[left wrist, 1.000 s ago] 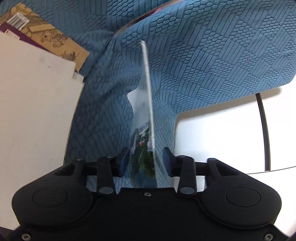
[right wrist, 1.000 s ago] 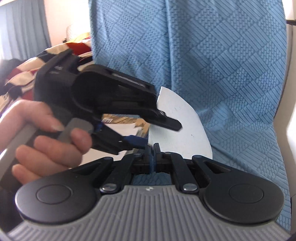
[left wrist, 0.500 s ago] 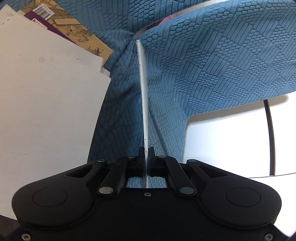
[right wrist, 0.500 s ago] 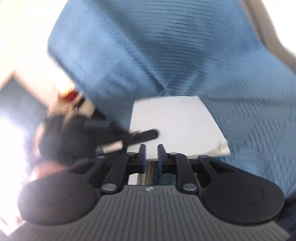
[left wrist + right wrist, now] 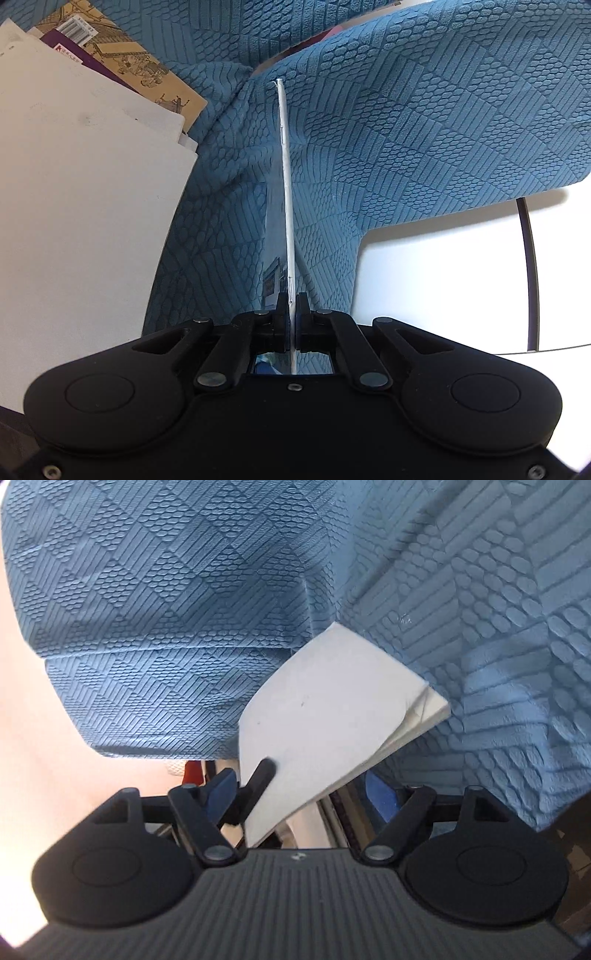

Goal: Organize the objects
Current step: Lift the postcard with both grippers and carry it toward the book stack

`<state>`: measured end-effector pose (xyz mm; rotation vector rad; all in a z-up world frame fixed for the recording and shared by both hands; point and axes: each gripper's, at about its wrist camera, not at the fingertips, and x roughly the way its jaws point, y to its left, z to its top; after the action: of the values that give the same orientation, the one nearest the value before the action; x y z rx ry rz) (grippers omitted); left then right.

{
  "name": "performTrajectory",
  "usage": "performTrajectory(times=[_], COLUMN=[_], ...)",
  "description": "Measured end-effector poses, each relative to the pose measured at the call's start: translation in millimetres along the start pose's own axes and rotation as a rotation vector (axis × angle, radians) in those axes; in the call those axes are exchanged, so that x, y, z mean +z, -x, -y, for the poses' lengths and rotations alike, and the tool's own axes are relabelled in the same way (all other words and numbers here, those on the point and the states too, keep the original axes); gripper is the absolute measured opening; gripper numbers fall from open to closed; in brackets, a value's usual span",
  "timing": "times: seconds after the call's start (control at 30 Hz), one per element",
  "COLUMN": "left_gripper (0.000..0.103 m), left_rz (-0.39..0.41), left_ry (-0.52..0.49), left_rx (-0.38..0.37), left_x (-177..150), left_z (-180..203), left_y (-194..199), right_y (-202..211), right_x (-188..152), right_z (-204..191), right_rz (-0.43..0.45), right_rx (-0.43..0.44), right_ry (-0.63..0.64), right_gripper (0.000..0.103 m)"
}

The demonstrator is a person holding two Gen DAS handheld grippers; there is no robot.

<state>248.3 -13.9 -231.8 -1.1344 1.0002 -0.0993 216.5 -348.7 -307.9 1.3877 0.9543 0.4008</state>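
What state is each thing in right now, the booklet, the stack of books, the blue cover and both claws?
Thin booklet: held edge-on, upright, above the blue cover.
Left claw: shut on the booklet's near edge.
Right claw: jaws opening; the booklet is between them, the pads apart from it.
Stack of books: lying flat, fanned unevenly.
Blue textured cover: draped, creased.

Left gripper (image 5: pixel 291 306) is all matte black, with two round bosses on top, silver pivot pins on the linkage arms and small screws along the body. Right gripper (image 5: pixel 303 794) has a ribbed grey top plate with a tiny logo, black linkages, and blue pads (image 5: pixel 221 786) on the jaws.
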Motion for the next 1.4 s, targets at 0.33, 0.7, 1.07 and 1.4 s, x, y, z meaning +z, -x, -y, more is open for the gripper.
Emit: performTrajectory(times=[0.33, 0.7, 1.07, 1.4], left_gripper=[0.003, 0.005, 0.007, 0.008], left_rz=[0.030, 0.042, 0.104, 0.169], left_ry=[-0.041, -0.172, -0.255, -0.296], left_rx=[0.081, 0.042, -0.061, -0.019], left_x=[0, 9, 28, 41], left_z=[8, 33, 51, 23], left_y=[21, 71, 152, 203], right_y=[-14, 18, 22, -5], right_x=[6, -45, -90, -136], right_z=[-3, -76, -165, -192], right_rz=[0.069, 0.177, 0.232, 0.184], right_rx=[-0.141, -0.197, -0.213, -0.210], right_ry=[0.032, 0.422, 0.688, 0.815], right_gripper=[0.016, 0.010, 0.010, 0.011])
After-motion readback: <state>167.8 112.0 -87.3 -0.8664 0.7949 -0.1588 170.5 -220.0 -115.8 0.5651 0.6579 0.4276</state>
